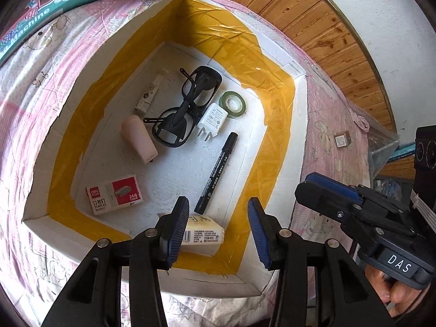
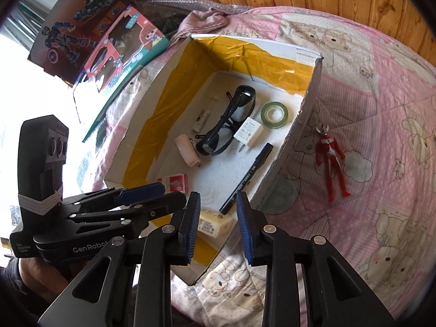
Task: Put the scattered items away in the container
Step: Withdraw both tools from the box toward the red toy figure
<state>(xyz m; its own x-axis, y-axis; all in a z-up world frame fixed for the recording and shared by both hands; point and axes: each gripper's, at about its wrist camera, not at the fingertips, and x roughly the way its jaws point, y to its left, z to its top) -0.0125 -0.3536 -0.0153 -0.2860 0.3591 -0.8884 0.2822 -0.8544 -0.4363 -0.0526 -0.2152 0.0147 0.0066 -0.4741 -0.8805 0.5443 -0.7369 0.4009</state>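
Note:
A white foam box (image 1: 301,125) lined with yellow tape sits on a pink quilt. Inside lie black glasses (image 1: 188,103), a white charger (image 1: 211,120), a green tape roll (image 1: 232,101), a black marker (image 1: 216,171), a pink case (image 1: 139,139), a staples box (image 1: 114,193), a small white bottle (image 1: 147,96) and a pale yellow pack (image 1: 204,235). My left gripper (image 1: 218,231) hovers open over the box's near end, above the pack. Over the same corner my right gripper (image 2: 218,226) is open and empty. A red toy figure (image 2: 331,160) lies on the quilt to the right of the box (image 2: 299,120).
A small square object (image 1: 340,139) rests on the quilt beyond the box's right wall. Two toy cartons (image 2: 90,35) stand at the far left of the bed. Wooden panelling (image 1: 313,27) runs behind. Each gripper, the right gripper (image 1: 306,184) and the left gripper (image 2: 174,194), shows in the other's view, close alongside.

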